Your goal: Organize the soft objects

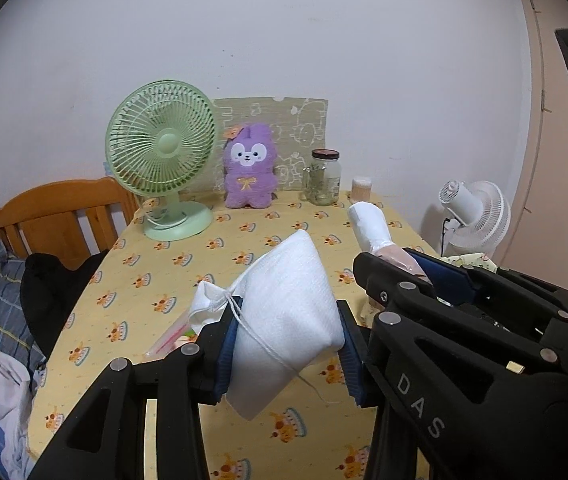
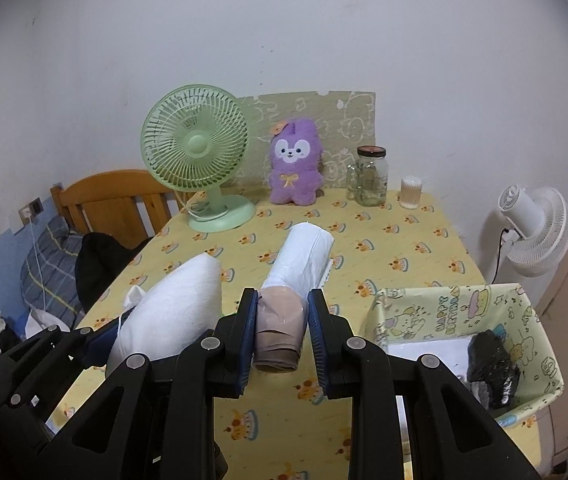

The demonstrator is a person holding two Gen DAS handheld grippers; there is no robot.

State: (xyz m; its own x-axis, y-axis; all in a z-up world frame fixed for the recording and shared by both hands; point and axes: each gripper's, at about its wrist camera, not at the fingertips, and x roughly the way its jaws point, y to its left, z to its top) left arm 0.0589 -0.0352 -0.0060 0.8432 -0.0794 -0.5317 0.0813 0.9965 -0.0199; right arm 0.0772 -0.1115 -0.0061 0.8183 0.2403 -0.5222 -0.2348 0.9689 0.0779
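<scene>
Two grippers, one bundle each (white pouch (image 1: 287, 304), beige-and-white roll (image 2: 284, 320)).

Dim, even light; sharp focus; fisheye-warped edges

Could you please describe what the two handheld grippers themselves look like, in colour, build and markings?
Both the left gripper and the right gripper are matte black plastic linkages with cut-out openings and round silver pivot pins. Their fingers carry ribbed blue pads. White letters "DAS" mark one black arm. No cables or sleeves show.
</scene>
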